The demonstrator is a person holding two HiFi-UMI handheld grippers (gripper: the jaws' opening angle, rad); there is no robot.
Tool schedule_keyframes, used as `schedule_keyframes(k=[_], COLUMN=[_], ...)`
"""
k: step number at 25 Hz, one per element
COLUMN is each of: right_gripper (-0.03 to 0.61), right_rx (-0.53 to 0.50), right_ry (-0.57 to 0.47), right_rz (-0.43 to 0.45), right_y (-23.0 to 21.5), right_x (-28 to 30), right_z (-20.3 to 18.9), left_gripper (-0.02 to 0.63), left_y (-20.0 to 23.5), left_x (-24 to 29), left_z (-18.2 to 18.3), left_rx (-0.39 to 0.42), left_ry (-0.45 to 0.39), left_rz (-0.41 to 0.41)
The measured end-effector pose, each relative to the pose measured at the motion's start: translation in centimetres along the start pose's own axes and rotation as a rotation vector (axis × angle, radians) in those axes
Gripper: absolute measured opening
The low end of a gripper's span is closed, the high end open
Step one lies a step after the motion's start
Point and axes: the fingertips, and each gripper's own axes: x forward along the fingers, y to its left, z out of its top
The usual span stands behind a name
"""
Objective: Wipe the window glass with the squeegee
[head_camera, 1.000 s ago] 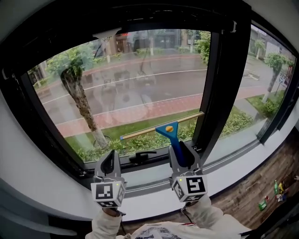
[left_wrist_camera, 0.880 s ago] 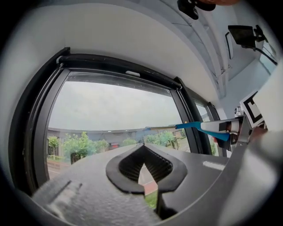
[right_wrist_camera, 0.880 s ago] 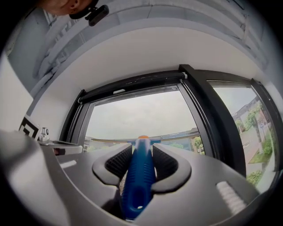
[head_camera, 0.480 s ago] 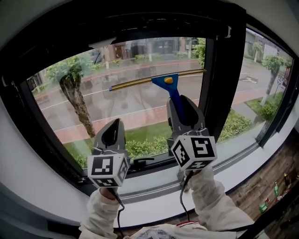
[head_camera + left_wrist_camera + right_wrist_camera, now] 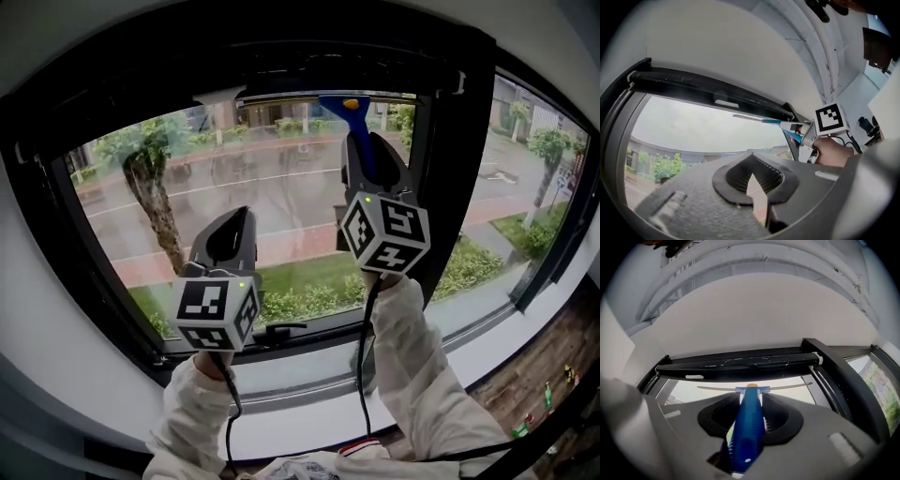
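Note:
A squeegee with a blue handle (image 5: 360,141) and an orange dot is held upright in my right gripper (image 5: 372,164), which is shut on the handle. Its thin blade (image 5: 281,95) lies level against the window glass (image 5: 281,187), right under the black top frame. In the right gripper view the handle (image 5: 747,427) runs between the jaws up to the blade (image 5: 787,386). My left gripper (image 5: 231,242) hovers lower and to the left, in front of the pane, shut and holding nothing. The left gripper view shows its jaws (image 5: 752,180) closed, with the squeegee (image 5: 759,120) up to the right.
A black top rail (image 5: 281,56) and a thick black upright (image 5: 455,169) bound the pane. A black window handle (image 5: 281,330) sits on the bottom frame above the white sill (image 5: 309,398). A second pane (image 5: 534,187) lies to the right.
My right gripper has carried the squeegee up from the bottom of the pane to the top edge. The left gripper has risen a little too.

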Motion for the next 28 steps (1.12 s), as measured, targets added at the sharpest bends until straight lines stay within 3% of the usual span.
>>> schedule_keyframes(k=[12,28], right_gripper=[0.146,0.146], right_rx=[-0.012,-0.015], right_ry=[0.002,0.048], right_rz=[-0.015,-0.024], right_y=[-1.1,-1.1], right_x=[4.5,3.3], right_z=[0.6,-2.2], left_gripper=[0.0,0.0], left_y=[1.9,1.4], left_x=[-0.6,-0.8], left_z=[0.3,-2.3], left_rx=[0.036,0.013], left_ry=[0.007,0.051], left_rz=[0.036,0.024])
